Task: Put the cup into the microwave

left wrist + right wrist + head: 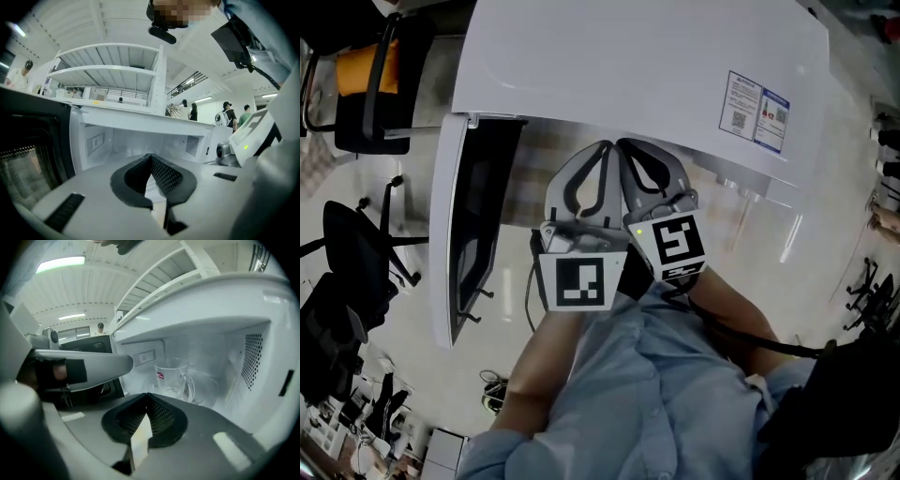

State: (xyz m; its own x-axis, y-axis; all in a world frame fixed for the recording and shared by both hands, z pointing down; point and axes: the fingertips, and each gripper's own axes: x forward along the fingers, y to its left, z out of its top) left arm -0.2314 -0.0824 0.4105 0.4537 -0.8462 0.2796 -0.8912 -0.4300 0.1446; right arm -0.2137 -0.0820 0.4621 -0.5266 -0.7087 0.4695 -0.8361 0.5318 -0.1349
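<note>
A clear glass cup (171,378) with a handle and a small red label stands upright inside the white microwave (637,66), toward the back of the cavity (140,140). The microwave door (464,234) hangs open at the left. Both grippers hover side by side just in front of the opening, apart from the cup. My left gripper (150,155) is shut, its tips meeting with nothing between them. My right gripper (146,394) is also shut and empty, pointing into the cavity at the cup. The cup is hidden in the head view.
Black office chairs (356,272) stand on the floor at the left, beyond the open door. A printed label (757,111) sits on the microwave's top. White shelving (112,70) and several people (229,115) are in the background.
</note>
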